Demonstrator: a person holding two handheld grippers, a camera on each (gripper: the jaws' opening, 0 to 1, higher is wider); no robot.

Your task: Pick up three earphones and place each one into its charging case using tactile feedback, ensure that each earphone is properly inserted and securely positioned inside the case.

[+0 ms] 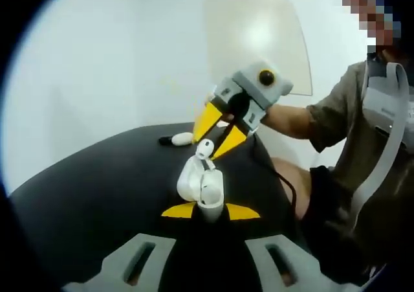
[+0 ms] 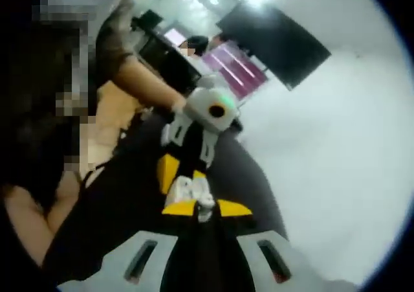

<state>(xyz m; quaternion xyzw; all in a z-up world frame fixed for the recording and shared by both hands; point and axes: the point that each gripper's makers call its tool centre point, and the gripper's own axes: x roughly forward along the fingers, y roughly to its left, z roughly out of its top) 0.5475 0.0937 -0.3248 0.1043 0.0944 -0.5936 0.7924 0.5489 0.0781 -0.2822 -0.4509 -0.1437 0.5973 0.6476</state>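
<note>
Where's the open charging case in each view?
Left gripper view: charging case at lower centre, held between the left tool's yellow tips.
Right gripper view: same case just below centre, right above the right tool's tips.
Shared landmark: the black table.

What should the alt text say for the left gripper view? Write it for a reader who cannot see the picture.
The left gripper clamps an open white charging case above a black table, while the right gripper lowers a white earphone toward it. Another earphone lies farther back.
</note>
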